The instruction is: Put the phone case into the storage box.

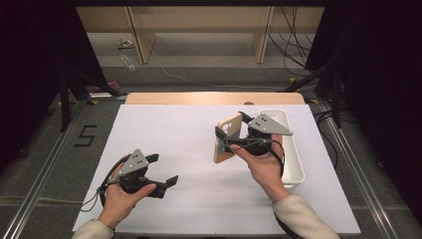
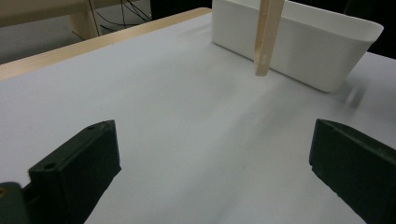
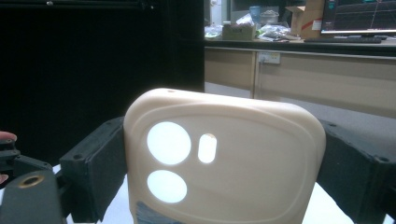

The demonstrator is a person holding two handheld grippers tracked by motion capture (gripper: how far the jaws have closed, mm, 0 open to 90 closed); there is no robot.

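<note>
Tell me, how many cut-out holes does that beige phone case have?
3, all in the phone case clamped in the right claw: a large round one upper left, another round one below it, a small slot beside the upper one.

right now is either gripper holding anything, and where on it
The right gripper holds a phone case by its two long side edges, near the camera cutouts. The left gripper is open.

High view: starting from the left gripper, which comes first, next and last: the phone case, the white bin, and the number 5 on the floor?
Counting from the left gripper:
1. The phone case, held up over the table by the right gripper, toward the right.
2. The number 5, on the floor off the table's left edge, only slightly farther.
3. The white bin, at the table's right edge, beyond the case.
</note>
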